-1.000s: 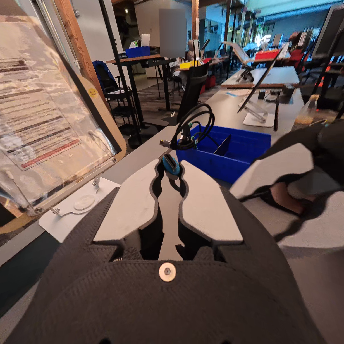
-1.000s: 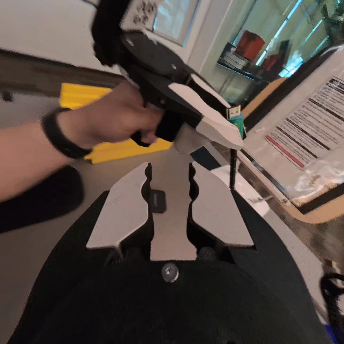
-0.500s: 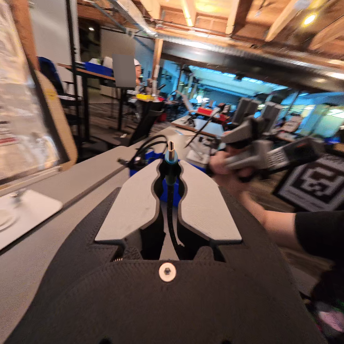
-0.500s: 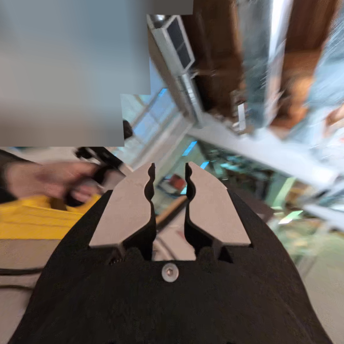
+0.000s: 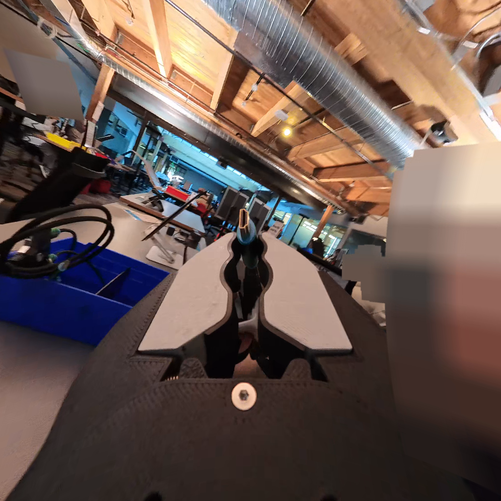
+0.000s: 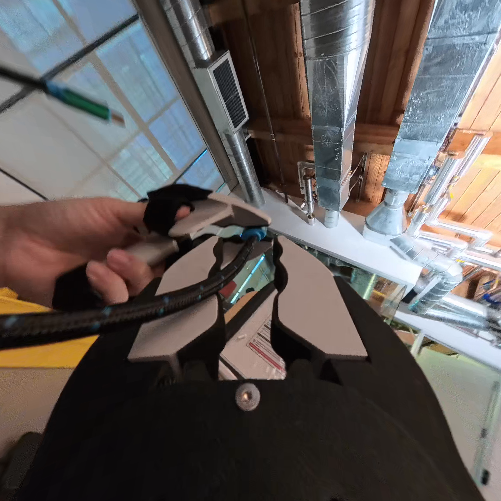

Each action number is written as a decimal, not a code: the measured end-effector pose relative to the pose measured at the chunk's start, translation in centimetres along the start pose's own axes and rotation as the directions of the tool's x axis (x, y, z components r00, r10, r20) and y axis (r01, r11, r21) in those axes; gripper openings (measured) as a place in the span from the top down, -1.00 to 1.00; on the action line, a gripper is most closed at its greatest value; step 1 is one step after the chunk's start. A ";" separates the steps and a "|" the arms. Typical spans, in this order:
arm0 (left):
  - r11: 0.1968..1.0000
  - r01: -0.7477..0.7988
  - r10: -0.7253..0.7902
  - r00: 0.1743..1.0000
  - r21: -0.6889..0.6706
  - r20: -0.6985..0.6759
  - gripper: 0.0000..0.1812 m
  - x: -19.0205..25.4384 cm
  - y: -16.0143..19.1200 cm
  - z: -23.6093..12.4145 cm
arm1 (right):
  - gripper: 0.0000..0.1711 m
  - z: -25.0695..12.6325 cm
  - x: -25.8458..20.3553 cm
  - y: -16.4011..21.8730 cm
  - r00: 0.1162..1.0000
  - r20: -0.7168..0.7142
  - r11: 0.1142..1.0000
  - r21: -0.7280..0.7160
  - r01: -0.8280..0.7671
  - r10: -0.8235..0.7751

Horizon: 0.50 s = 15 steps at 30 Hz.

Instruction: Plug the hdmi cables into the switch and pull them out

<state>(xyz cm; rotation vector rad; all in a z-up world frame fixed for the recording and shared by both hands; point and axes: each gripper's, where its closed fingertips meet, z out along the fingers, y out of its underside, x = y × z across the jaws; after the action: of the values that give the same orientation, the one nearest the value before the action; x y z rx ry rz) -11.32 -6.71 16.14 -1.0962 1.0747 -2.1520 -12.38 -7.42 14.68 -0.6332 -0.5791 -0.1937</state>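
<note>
My left gripper is shut on an HDMI plug with a blue collar, its metal tip pointing up past the fingertips. Its black braided cable runs down and left across my right gripper's left finger. My right gripper is open and empty, tilted up towards the ceiling. The left gripper, held by a hand, sits just above and left of its fingertips. A blurred green and blue plug on a black cable shows at the upper left. The switch is not in view.
A blue bin with coiled black cables stands on the grey table to the left. A yellow bin lies at the left. A sheet in a stand shows between the right fingers. Ducts and beams are overhead. Only a small space, under 4 cm, lies between the two pairs of fingers.
Both grippers have tilted upward, away from the table. The left gripper kept hold of the plug and has come close in front of the right gripper, whose jaws stay open.
</note>
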 end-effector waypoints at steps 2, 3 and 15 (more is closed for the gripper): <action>0.998 0.051 -0.050 0.999 0.024 -0.016 0.88 -0.3 -0.1 -0.1 | 0.65 0.2 0.4 -0.5 1.000 -0.002 1.000 -0.008 -0.025 0.025; 0.997 0.069 -0.069 0.997 0.031 -0.022 0.87 -0.4 -0.1 -0.1 | 0.67 0.3 0.5 -0.5 1.000 0.007 1.000 -0.021 -0.018 0.018; 0.999 0.050 -0.050 0.991 0.001 0.121 0.87 -2.6 0.5 -0.7 | 0.82 1.1 0.0 3.3 0.989 0.121 0.962 -0.248 0.114 -0.087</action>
<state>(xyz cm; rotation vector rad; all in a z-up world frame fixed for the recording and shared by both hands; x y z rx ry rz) -10.41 -4.86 14.31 -1.2499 1.0043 -2.0931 -11.73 -4.14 13.75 -0.8678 -0.6986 -0.3343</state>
